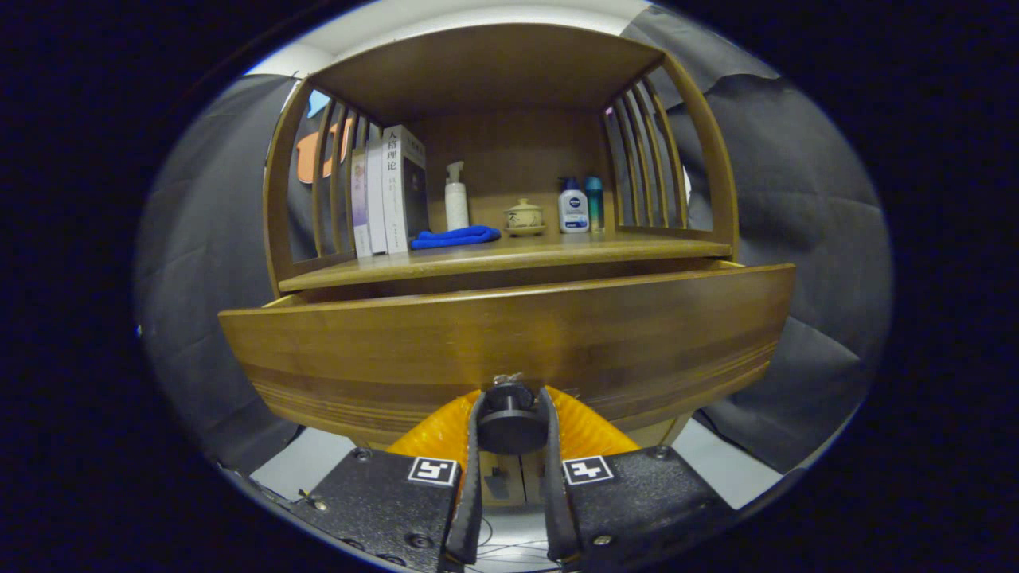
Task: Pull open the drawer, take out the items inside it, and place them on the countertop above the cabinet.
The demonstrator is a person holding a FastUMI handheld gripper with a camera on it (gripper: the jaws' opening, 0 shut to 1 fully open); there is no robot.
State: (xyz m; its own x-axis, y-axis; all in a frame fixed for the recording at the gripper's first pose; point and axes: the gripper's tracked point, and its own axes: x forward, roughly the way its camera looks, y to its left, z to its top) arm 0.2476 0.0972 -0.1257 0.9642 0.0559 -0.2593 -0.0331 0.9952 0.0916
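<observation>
The wooden drawer front (509, 342) stands pulled a little way out from the cabinet, with a thin gap showing behind its top edge. Its round dark knob (510, 422) sits between my two fingers, and my gripper (510, 414) is shut on it. The drawer's inside is hidden behind the front panel. Above it runs the wooden countertop (525, 253) of the cabinet.
On the countertop stand several books (386, 191), a white spray bottle (456, 197), a folded blue cloth (455, 236), a small lidded pot (524, 216) and two small bottles (581, 205). Slatted wooden sides and a top board enclose this shelf.
</observation>
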